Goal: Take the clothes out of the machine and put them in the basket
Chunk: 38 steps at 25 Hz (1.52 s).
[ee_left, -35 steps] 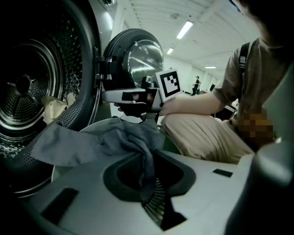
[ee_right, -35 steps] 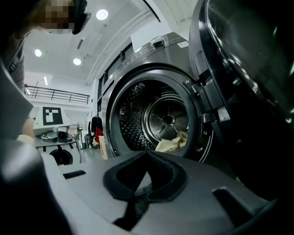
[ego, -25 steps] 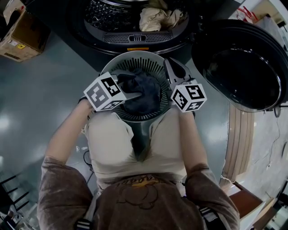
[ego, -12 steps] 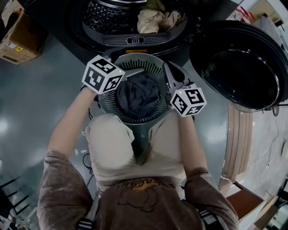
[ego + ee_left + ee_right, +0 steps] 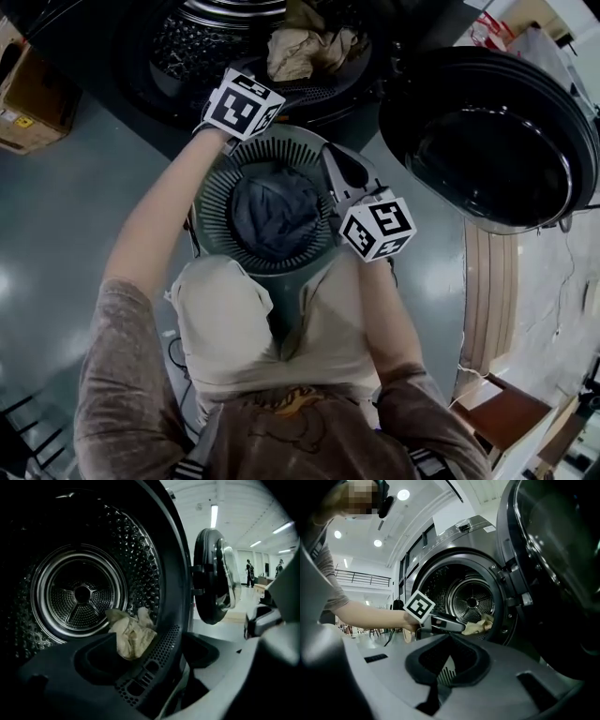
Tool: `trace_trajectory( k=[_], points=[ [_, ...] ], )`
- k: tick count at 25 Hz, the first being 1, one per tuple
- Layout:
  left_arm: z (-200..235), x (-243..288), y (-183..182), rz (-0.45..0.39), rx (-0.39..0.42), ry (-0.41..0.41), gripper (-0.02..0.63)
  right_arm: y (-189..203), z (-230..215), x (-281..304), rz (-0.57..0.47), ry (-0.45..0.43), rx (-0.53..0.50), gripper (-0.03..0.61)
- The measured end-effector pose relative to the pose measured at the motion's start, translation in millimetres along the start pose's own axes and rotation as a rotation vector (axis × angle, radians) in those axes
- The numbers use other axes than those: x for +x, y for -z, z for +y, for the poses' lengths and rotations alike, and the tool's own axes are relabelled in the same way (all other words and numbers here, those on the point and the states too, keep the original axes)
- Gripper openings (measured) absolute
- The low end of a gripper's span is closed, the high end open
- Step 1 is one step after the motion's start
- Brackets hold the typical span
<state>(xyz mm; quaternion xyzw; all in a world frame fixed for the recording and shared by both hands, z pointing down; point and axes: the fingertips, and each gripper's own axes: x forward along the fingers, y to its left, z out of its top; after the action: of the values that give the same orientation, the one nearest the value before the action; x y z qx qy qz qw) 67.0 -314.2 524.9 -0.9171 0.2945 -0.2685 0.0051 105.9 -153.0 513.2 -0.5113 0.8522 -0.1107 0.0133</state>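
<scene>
A beige cloth [image 5: 305, 52] lies at the front lip of the machine's drum [image 5: 82, 595]; the same beige cloth [image 5: 131, 634] fills the centre of the left gripper view. My left gripper [image 5: 459, 626], its marker cube [image 5: 244, 103] at the machine's mouth, points at that cloth from just short of it. Its jaws have just been opening and stand open with nothing between them. A dark garment [image 5: 272, 211] lies in the round grey basket [image 5: 211, 202]. My right gripper [image 5: 361, 202] rests at the basket's handle [image 5: 447, 663]; its jaws are hidden.
The machine's round door [image 5: 492, 141] hangs open at the right, close to the basket. A cardboard box [image 5: 33, 103] sits on the floor at the left. The person's knees are right behind the basket. Wooden boards [image 5: 492, 300] lie at the right.
My left gripper let go of the dark garment over the basket and travelled forward to the machine's opening. The garment now lies loose in the basket. The right gripper stayed at the handle.
</scene>
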Motion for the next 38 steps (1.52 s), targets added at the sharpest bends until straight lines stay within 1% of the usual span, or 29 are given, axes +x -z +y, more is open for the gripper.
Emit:
trace_trajectory(
  k=[3,9,13,17,19,22,24,28,31,32,35,38],
  points=[
    [19.0,25.7,1.7,0.031,0.007,-0.026,0.428,-1.9,0.8,0.3,-0.007,0.003,0.006,-0.003],
    [51.9,61.1,5.1,0.078,-0.053,-0.046,0.428,-0.3,1.8,3.2,-0.003,0.008,0.007,-0.003],
    [54.1,81.3,12.0,0.099,-0.085,-0.02,0.428,-0.1,-0.2,4.0,-0.009,0.014,0.03,-0.003],
    [51.9,98.7,11.9,0.117,-0.09,-0.004,0.426,-1.6,1.5,5.4,-0.02,0.016,0.049,-0.003],
    [55.1,107.3,14.6,0.154,-0.081,-0.003,0.425,-1.0,3.2,6.0,-0.02,0.016,0.054,-0.003],
    [60.1,120.4,21.8,0.238,-0.086,0.008,0.415,2.0,3.8,6.0,-0.015,0.019,0.059,-0.003],
    [58.8,126.5,19.3,0.258,-0.089,0.027,0.399,2.9,2.7,4.8,-0.015,0.022,0.065,-0.003],
    [54.6,133.9,21.3,0.295,-0.076,0.056,0.329,-0.1,-0.4,2.2,-0.03,0.032,0.09,-0.003],
    [55.7,135.2,25.4,0.321,-0.104,0.061,0.286,-0.8,-1.7,1.6,-0.033,0.037,0.095,-0.003],
    [55.6,134.6,26.8,0.329,-0.108,0.057,0.259,-0.7,-1.4,1.3,-0.032,0.037,0.093,-0.003],
    [51.9,132.3,34.0,0.369,-0.11,0.055,0.12,-0.9,-1.7,0.1,-0.031,0.041,0.09,-0.003],
    [50.0,131.2,34.3,0.363,-0.132,0.066,0.062,-1.8,-2.9,-1.4,-0.033,0.046,0.088,-0.003]
  ],
)
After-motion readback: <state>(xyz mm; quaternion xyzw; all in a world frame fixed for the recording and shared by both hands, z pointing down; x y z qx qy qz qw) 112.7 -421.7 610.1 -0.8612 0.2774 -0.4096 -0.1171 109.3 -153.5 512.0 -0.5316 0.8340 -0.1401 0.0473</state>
